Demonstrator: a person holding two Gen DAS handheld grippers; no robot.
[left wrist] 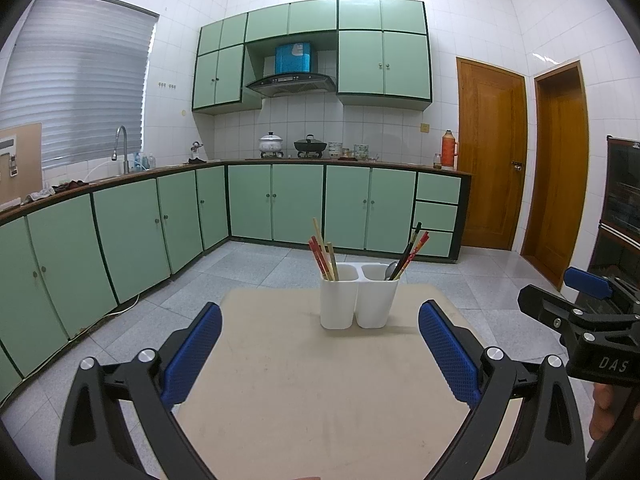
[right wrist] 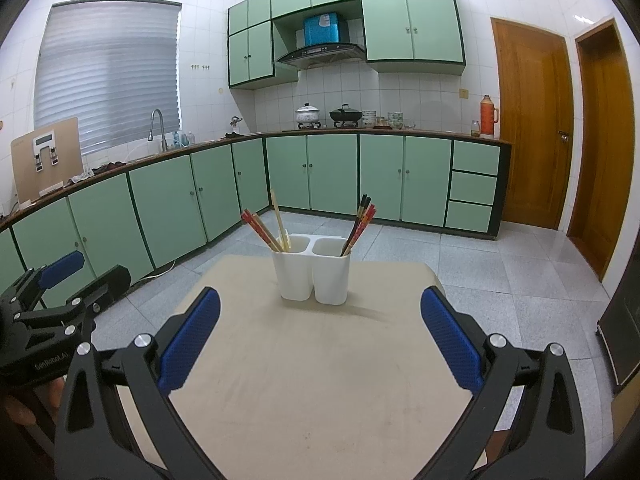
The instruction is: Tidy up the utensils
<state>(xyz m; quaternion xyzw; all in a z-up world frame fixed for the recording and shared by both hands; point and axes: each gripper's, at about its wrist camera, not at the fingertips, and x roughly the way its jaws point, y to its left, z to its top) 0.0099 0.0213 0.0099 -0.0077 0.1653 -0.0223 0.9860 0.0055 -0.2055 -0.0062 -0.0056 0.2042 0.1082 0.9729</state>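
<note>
Chopsticks and a spoon are seen standing in the white two-cup holder on the table (nothing loose is seen). Both the left gripper and right gripper are held wide open, empty; sorted or awaiting re-sorting cannot be told.

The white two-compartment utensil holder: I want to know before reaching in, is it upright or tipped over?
Upright. The white two-compartment plastic utensil holder stands on its base on the beige table, chopsticks leaning out of its open top.
</note>
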